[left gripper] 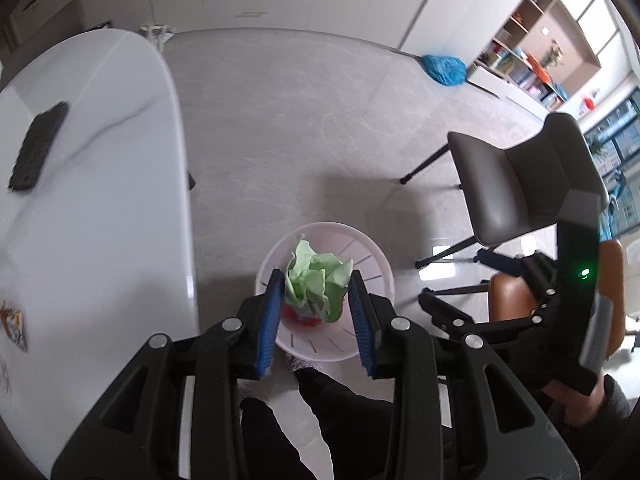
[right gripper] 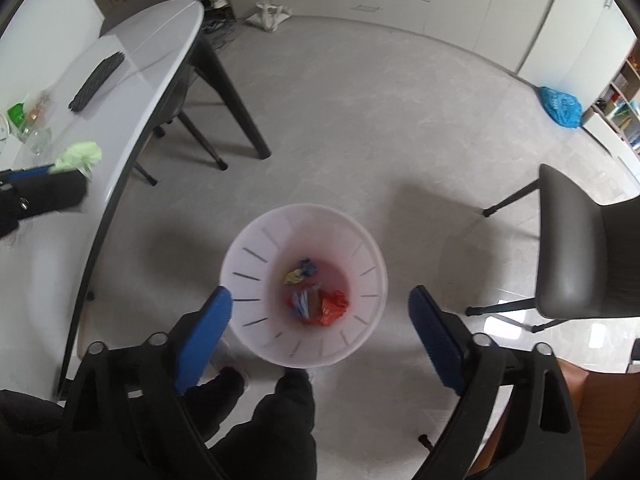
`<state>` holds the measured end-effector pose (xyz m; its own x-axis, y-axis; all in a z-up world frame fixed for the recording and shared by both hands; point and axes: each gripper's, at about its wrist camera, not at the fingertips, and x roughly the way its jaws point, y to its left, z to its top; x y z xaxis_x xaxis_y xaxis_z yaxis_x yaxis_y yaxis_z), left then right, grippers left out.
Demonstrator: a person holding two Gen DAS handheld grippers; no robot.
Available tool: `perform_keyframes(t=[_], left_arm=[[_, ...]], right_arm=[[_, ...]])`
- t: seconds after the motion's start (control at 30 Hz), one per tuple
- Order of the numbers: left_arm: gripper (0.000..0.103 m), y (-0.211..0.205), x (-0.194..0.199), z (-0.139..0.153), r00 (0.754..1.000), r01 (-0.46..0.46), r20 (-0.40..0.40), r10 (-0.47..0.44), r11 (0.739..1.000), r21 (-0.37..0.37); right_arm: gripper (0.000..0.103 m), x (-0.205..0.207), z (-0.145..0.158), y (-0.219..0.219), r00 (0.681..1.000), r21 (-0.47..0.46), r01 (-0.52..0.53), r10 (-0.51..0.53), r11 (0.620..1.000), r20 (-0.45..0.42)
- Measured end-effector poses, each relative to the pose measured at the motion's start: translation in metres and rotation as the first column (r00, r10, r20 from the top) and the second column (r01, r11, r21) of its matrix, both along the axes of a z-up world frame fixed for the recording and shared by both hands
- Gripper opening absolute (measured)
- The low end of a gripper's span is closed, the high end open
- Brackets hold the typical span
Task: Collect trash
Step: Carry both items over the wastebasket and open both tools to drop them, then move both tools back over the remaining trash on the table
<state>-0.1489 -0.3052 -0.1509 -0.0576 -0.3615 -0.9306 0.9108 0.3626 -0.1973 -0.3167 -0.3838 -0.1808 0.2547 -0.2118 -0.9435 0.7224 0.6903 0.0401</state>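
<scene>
The crumpled green paper is pinched between the jaws of the left gripper, above the white trash bin on the floor. Inside the bin lie red and blue wrappers. The right gripper hangs over the bin, jaws spread wide and empty. The white bench stands just beside the bin.
</scene>
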Motion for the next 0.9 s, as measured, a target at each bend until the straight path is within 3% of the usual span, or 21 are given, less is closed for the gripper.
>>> perform_keyframes(t=[0.07,0.2,0.27,0.4,0.9], left_arm=[[0.045,-0.006,-0.007,0.000,1.000,0.025,-0.007,-0.025,1.000,-0.004],[0.090,-0.010,-0.022,0.004,0.998,0.069,0.011,-0.069,0.998,-0.009],[0.095,-0.012,-0.031,0.009,0.994,0.096,0.043,-0.096,0.995,-0.010],[0.095,-0.017,-0.040,0.012,0.988,0.124,0.089,-0.124,0.992,0.008],[0.095,-0.006,-0.025,0.022,0.994,0.068,0.086,-0.066,0.998,-0.018]], right_arm=[[0.094,-0.006,0.005,-0.004,1.000,-0.001,0.022,-0.022,1.000,0.014],[0.094,-0.021,0.016,-0.013,0.998,-0.018,0.053,-0.052,0.998,0.038],[0.097,-0.025,0.020,-0.013,0.997,-0.039,0.065,-0.064,0.997,0.037],[0.097,-0.028,0.024,-0.013,0.996,-0.059,0.079,-0.077,0.995,0.036],[0.098,-0.014,0.034,-0.004,0.997,-0.077,0.053,-0.049,0.996,0.052]])
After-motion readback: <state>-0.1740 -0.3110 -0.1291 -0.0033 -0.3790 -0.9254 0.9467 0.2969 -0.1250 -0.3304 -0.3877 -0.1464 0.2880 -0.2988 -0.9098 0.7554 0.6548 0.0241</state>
